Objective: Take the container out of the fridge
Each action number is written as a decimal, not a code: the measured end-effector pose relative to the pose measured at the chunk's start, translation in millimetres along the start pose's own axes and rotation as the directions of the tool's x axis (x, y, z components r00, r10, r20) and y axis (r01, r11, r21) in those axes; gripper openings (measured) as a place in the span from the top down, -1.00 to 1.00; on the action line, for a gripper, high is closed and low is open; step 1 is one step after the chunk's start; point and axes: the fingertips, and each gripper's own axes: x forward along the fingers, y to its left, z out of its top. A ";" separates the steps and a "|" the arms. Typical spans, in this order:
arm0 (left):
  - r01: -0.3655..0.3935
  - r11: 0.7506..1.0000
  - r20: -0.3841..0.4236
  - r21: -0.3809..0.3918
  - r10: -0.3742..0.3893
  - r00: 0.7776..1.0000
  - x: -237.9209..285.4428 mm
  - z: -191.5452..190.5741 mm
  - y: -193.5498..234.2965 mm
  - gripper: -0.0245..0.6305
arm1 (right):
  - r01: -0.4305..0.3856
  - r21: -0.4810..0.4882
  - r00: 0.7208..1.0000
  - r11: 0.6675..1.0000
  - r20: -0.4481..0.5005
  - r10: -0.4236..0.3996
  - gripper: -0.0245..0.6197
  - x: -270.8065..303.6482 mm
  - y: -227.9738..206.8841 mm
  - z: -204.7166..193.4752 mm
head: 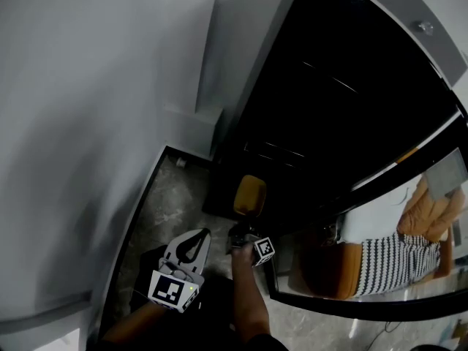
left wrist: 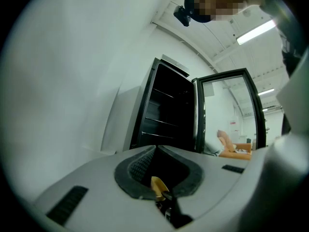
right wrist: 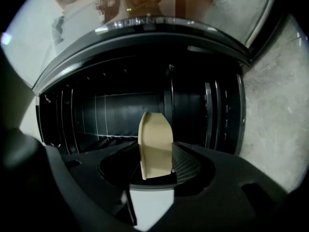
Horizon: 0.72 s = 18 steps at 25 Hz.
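Your right gripper [head: 244,227] [right wrist: 157,162] points level ahead of you. Its dark jaws are clamped on either side of the container [head: 249,194] [right wrist: 155,140], which stands upright and sticks out past their tips. Its marker cube [head: 264,250] sits behind the jaws, with your right forearm [head: 247,302] running back from it towards you. Your left gripper [head: 203,232] [left wrist: 155,147] is just to the left of the right one, also level. Its pale jaws meet at the tips and hold nothing. Its cube [head: 174,289] is at the rear, above your left forearm [head: 128,329].
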 end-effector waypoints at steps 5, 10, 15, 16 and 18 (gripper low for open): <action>0.001 1.000 0.017 0.007 -0.001 1.000 -11.6 3.4 -7.5 0.90 | 0.013 -0.013 1.000 1.000 -0.014 -0.013 0.33 -16.5 4.5 -4.2; -0.025 1.000 0.011 -0.002 0.025 1.000 -17.5 11.6 -12.3 0.90 | 0.023 -0.007 0.999 1.000 -0.031 -0.023 0.33 -41.9 9.1 -7.5; -0.062 0.998 -0.011 -0.018 0.061 0.998 -21.0 34.7 -17.7 0.90 | 0.062 -0.003 0.996 0.998 -0.062 -0.062 0.33 -63.5 27.7 -13.8; -0.068 0.997 -0.022 -0.023 0.068 0.997 -22.2 39.5 -20.5 0.90 | 0.075 -0.003 0.995 0.997 -0.066 -0.075 0.33 -69.0 32.8 -14.2; -0.081 0.996 -0.047 -0.032 0.079 0.996 -25.0 50.4 -26.1 0.90 | 0.101 -0.007 0.992 0.995 -0.076 -0.101 0.33 -79.8 42.3 -14.6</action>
